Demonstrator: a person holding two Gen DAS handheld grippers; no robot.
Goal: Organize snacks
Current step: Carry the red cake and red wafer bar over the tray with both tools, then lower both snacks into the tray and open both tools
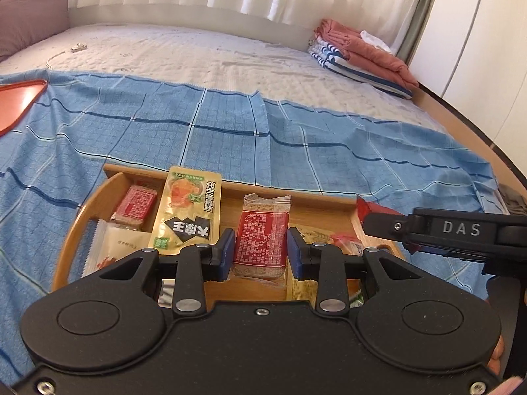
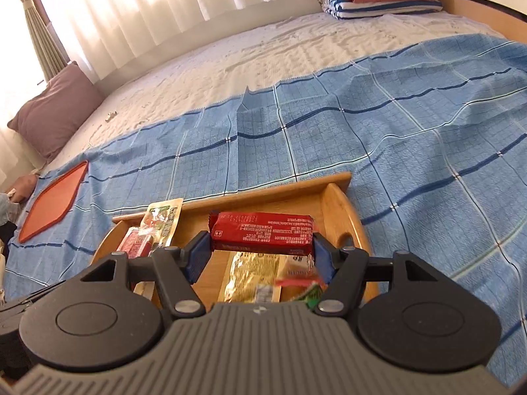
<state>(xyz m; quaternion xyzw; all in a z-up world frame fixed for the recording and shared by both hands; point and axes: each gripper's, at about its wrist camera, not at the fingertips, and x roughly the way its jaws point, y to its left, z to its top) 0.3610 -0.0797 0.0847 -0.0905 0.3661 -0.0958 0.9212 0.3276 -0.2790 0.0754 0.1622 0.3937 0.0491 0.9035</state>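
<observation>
A wooden tray (image 1: pixel 82 210) of snack packets lies on a blue checked cloth (image 1: pixel 296 151). My left gripper (image 1: pixel 260 250) is shut on a red-labelled clear snack bar (image 1: pixel 262 237), held upright over the tray. A yellow pouch (image 1: pixel 186 210) leans beside it, with another red-labelled bar (image 1: pixel 136 209) to its left. My right gripper (image 2: pixel 262 253) is shut on a dark red bar (image 2: pixel 262 232), held crosswise above the tray (image 2: pixel 346 210). A gold packet (image 2: pixel 253 273) lies below it. The right gripper also shows at the right edge of the left wrist view (image 1: pixel 461 233).
An orange flat tray (image 2: pixel 52 197) lies on the cloth to the left. Folded laundry (image 1: pixel 362 56) sits at the far right of the bed, a purple pillow (image 2: pixel 56 108) at the far left. The bed's wooden edge (image 1: pixel 461 118) runs along the right.
</observation>
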